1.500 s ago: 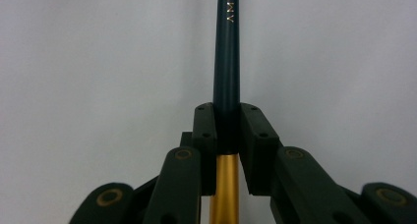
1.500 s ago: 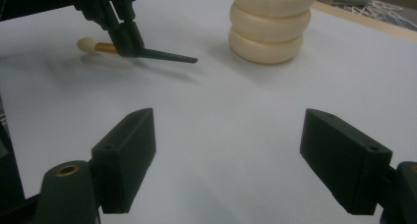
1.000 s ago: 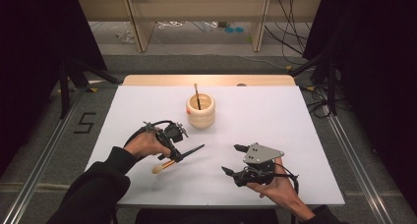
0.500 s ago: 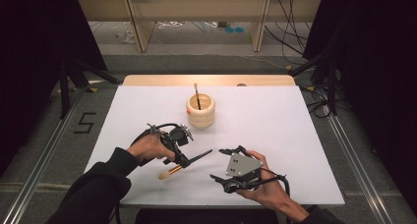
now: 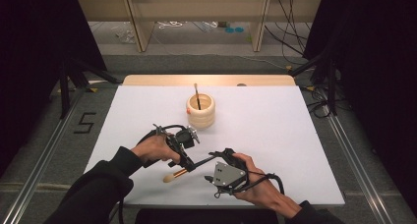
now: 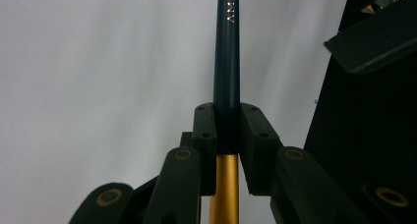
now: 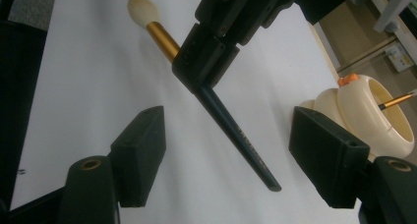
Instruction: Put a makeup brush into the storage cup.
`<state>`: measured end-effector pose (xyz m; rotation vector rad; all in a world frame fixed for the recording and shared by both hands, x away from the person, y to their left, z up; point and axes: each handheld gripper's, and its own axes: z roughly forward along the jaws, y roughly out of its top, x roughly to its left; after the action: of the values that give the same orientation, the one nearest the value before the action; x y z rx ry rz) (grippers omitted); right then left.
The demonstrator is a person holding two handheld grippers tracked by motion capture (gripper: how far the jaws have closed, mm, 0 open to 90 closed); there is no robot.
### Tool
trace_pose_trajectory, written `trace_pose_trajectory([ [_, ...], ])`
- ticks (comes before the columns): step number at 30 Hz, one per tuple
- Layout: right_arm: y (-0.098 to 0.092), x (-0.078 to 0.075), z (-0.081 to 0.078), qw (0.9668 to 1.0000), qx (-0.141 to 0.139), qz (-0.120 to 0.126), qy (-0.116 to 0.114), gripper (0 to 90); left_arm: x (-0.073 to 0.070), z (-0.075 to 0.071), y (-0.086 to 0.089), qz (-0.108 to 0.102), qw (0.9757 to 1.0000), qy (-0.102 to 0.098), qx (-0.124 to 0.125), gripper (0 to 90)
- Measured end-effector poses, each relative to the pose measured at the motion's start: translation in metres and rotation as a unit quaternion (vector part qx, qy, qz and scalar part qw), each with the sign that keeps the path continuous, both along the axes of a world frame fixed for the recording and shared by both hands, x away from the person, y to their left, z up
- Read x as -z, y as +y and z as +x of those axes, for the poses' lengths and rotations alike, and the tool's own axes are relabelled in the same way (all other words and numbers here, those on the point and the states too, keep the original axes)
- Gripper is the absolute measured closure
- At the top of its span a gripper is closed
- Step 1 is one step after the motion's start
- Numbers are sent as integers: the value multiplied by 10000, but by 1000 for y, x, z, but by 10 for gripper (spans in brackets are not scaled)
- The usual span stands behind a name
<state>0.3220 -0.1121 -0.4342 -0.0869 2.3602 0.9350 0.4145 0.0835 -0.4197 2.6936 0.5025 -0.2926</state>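
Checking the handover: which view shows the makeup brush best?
The right gripper view: the whole makeup brush shows, from cream tip to dark handle end, clamped by the left tool. The left gripper view shows a close stretch of handle; the high view shows it small.

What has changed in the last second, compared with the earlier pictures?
The right gripper moved left toward the left gripper, and its jaws have been closing around the free dark end of the makeup brush without touching it yet. The left gripper stays clamped on the brush. The beige holder has not moved.
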Motion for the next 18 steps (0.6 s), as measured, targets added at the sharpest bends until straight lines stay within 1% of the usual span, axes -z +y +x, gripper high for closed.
trace_pose_trajectory([
  [1,1,1,0,10000,-34,-18,20,328,0,-1,-1,-58,10000,32,-55,783],
  [2,2,2,0,10000,-54,-59,-35,333,-2,-1,-1,-52,10000,41,-14,783],
  [3,3,2,0,9999,-34,-106,-78,334,-2,-2,-2,-72,10000,42,-34,783],
  [4,3,2,1,9996,-36,-216,-153,334,-3,-2,-2,-68,10000,43,-23,783],
  [5,4,2,4,9991,-124,-293,-270,338,-4,-2,-2,-81,9999,66,-29,783],
  [6,4,2,4,9990,-128,-309,-293,347,-4,-3,-2,-108,9999,81,-26,783],
  [7,4,2,6,9981,-196,-429,-394,358,-4,-4,-3,-118,9999,100,-39,783],
  [8,4,2,7,9973,-301,-476,-462,362,-4,-4,-3,-90,9999,107,-9,783],
  [9,4,3,6,9974,-251,-466,-481,365,-4,-4,-3,-93,9999,100,-13,783],
  [11,6,3,7,9961,-308,-569,-594,376,-4,-4,-4,-30,9999,128,99,783],
  [12,6,4,6,9961,-294,-568,-615,386,-4,-4,-4,-50,9999,133,55,783],
  [13,7,6,3,9972,-172,-558,-461,396,-4,-4,-5,-34,9999,145,77,783],
  [14,8,5,4,9954,-290,-641,-645,404,-4,-3,-5,21,9998,149,160,783],
  [15,9,5,4,9945,-378,-696,-691,412,-4,-4,-6,10,9998,156,138,783],
  [16,10,6,3,9941,-350,-729,-726,420,-5,-3,-7,20,9997,147,173,783],
  [17,10,7,2,9950,-286,-727,-627,427,-5,-3,-8,6,9998,147,167,783],
  [18,11,7,1,9949,-267,-730,-650,437,-5,-4,-9,-11,9998,164,137,783],
])
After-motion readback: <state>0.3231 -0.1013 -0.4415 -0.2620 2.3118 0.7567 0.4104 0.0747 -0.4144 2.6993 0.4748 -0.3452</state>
